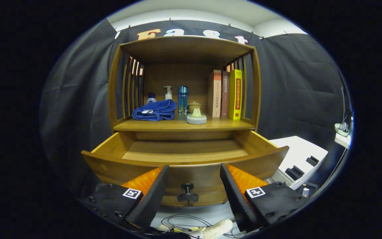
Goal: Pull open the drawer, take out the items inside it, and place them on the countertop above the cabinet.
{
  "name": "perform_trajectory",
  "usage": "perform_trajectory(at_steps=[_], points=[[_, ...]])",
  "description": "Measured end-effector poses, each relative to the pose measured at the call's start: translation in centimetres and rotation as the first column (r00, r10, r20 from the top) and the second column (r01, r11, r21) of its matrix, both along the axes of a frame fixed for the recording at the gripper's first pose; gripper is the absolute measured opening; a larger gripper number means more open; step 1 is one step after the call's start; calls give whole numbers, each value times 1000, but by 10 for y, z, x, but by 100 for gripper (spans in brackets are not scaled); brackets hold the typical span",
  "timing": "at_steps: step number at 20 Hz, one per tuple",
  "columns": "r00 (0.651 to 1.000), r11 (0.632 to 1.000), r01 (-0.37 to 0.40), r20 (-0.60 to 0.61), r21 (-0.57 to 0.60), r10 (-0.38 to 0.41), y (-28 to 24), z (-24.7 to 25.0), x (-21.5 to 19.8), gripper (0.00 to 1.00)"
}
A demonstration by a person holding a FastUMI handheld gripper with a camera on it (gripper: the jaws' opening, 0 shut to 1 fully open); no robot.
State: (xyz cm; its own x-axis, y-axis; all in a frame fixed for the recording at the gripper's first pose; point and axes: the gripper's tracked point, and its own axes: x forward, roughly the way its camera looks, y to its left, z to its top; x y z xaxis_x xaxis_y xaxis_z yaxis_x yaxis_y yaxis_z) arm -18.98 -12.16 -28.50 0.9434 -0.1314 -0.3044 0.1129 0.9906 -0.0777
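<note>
So the drawer point(184, 156) is pulled open under the countertop point(184, 125) and looks emptied; the gripper point(194, 192) is held spread, nothing grasped, knob point(187, 192) between the fingers; backing off straight is advised; counted up top: three books point(225, 94), three bottles point(168, 93), one blue towel point(155, 111), one small pot point(196, 114).

Am viewing through fisheye camera riding on gripper point(194, 187), looking forward along its two fingers point(151, 196), spread wide at bottom of frame. Camera is facing wooden cabinet point(184, 99) head-on, sitting close to pulled-out drawer point(184, 156) at lower centre, looking slightly down into it. Knob point(187, 192) is showing between fingers. Floor is showing beneath.
</note>
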Motion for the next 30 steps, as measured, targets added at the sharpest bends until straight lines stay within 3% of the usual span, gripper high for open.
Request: perform_trajectory(at_steps=[6,12,30], points=[[998,1000,-22,-55,-11,21,9,-40,13,98],[999,998,-41,-29,-43,40,19,-40,19,95],[1000,1000,-8,-26,-30,7,15,-57,127,95]])
